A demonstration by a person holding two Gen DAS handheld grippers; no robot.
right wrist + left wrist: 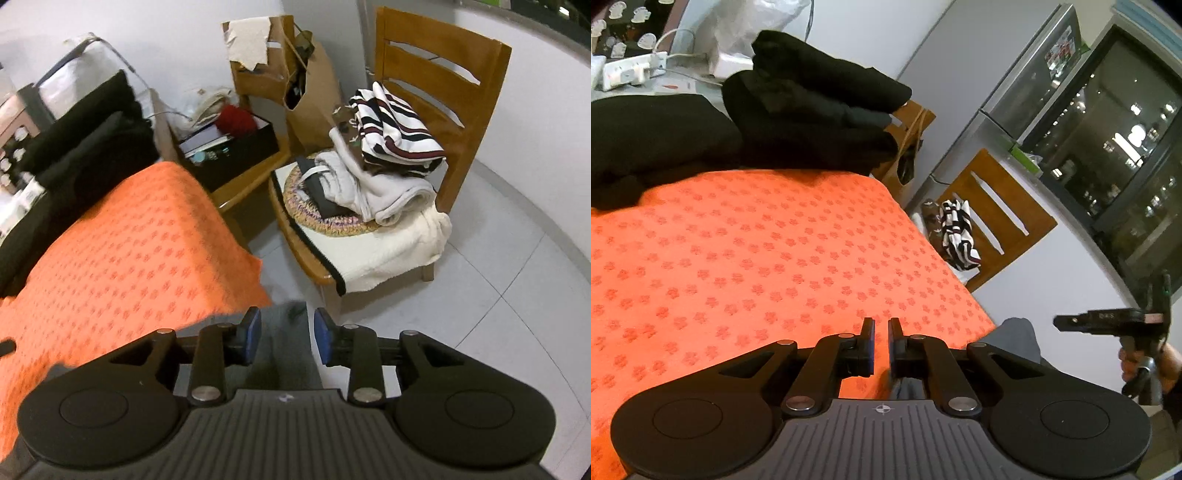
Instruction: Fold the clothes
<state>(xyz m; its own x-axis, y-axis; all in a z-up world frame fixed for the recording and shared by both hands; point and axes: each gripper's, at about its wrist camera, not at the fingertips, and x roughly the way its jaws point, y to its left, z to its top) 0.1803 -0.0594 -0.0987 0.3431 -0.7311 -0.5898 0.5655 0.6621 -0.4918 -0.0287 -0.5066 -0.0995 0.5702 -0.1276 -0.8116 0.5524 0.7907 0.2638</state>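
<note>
The left tool (881, 326) hangs with its pads nearly together over the near edge of the counter's orange cloth (757, 251), and I can't make out whether it pinches the grey garment (1019, 338) beneath it. The right tool (287, 325) stands parted with grey fabric (286, 354) between its pads – not pressed. Folded black clothes (798, 107) are stacked at the cloth's far end, and a striped garment (395, 125) tops the pile on the wooden chair (443, 62) – beside the counter.
</note>
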